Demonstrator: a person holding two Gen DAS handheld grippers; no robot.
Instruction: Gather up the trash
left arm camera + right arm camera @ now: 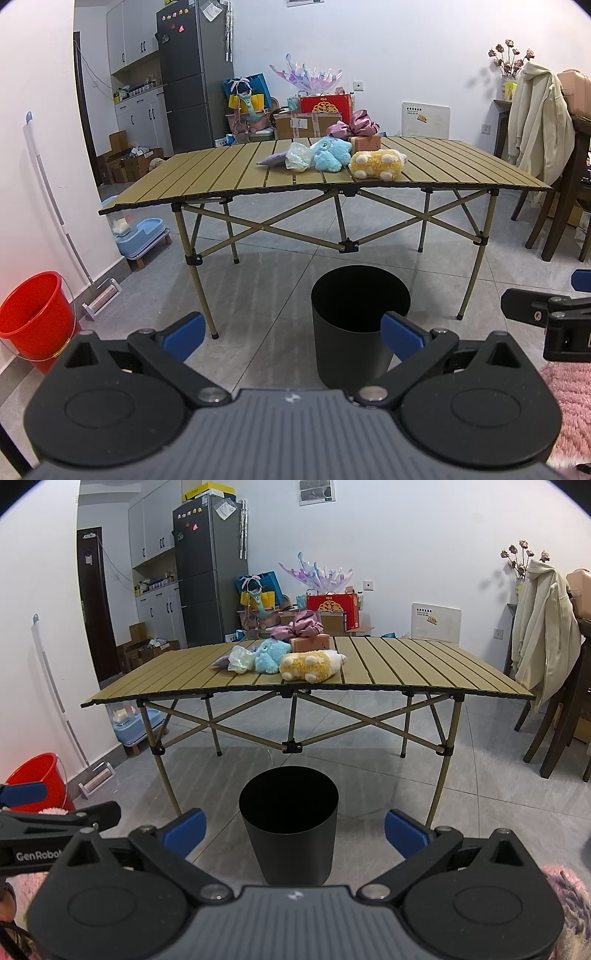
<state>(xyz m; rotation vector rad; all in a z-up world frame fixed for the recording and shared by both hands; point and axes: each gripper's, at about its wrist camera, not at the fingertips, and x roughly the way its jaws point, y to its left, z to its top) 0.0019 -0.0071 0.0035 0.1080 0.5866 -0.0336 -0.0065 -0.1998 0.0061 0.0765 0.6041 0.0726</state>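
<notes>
A black round bin (360,325) (290,821) stands on the tiled floor in front of the folding table (221,177) (406,664). On the table lie a crumpled clear wrapper (297,157) (240,659), a flat purple packet (271,159) (221,661), a blue plush (332,154) (271,655), a yellow plush (376,165) (310,666), a pink box (365,142) (310,642) and a purple bow (352,125) (299,626). My left gripper (291,338) is open and empty, low before the bin. My right gripper (293,830) is open and empty, with the bin between its fingers' line of sight.
A red bucket (31,317) (37,779) and a mop (55,206) stand by the left wall. A pet feeder (142,232) sits under the table's left end. Chairs with a cream jacket (535,122) (543,627) stand right. Boxes and bags crowd the back wall.
</notes>
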